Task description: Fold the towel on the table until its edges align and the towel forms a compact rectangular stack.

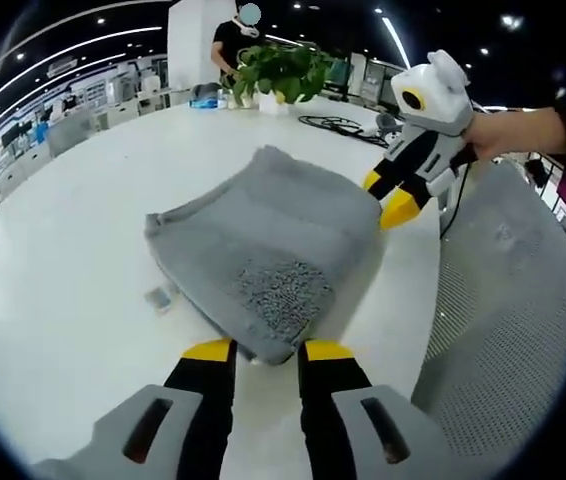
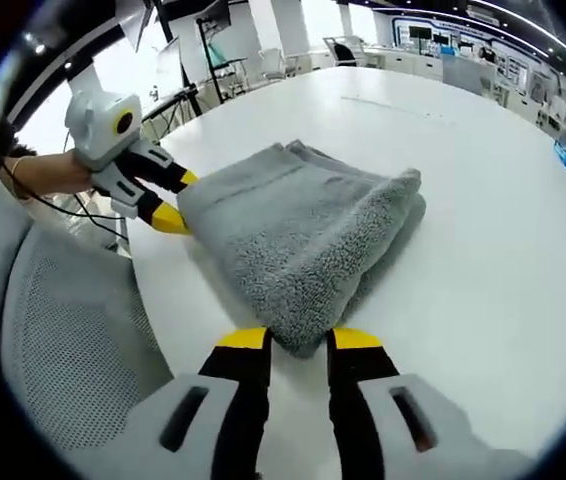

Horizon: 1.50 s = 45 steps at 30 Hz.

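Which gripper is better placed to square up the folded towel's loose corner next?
Probably the left gripper: its open jaws bracket the towel at the corner. The right gripper sits beside the far edge.

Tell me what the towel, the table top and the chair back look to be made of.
Towel: grey terry cloth, probably cotton; a looped, nubby pile shows at the folded corner and the layers sag softly.
Table: smooth white top, likely laminate or painted board; it has an even surface with a slight sheen.
Chair back: grey mesh fabric, apparently synthetic; fine regular holes show across it.
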Each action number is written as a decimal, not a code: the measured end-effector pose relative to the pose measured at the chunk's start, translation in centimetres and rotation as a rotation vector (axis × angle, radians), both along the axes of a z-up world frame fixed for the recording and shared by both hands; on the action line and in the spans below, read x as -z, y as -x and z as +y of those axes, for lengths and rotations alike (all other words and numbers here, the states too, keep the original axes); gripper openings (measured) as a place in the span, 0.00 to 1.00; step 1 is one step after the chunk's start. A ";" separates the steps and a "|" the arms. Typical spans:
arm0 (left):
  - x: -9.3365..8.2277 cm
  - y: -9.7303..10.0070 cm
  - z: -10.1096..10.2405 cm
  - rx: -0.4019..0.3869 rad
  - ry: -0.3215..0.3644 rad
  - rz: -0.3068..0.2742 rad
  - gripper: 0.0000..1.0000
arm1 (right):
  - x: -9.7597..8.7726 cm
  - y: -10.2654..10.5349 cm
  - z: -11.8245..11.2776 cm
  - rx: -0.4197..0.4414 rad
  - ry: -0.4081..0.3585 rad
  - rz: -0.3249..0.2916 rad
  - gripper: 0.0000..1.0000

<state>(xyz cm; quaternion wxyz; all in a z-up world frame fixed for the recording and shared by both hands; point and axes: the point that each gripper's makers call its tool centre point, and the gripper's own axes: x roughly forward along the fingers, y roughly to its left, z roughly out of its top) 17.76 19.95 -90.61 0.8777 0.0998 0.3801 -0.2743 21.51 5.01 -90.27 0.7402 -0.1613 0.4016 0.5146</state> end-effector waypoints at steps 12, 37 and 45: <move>-0.6 -2.2 1.1 -0.048 -0.012 -0.032 0.21 | -0.2 -2.6 0.9 0.065 -0.026 -0.013 0.18; -1.1 -5.6 3.0 -0.061 -0.097 -0.062 0.14 | -0.3 -6.8 2.4 0.187 -0.054 -0.033 0.17; -1.3 -6.2 3.7 -0.106 -0.087 -0.062 0.12 | -0.3 -7.1 3.1 0.179 -0.057 -0.033 0.17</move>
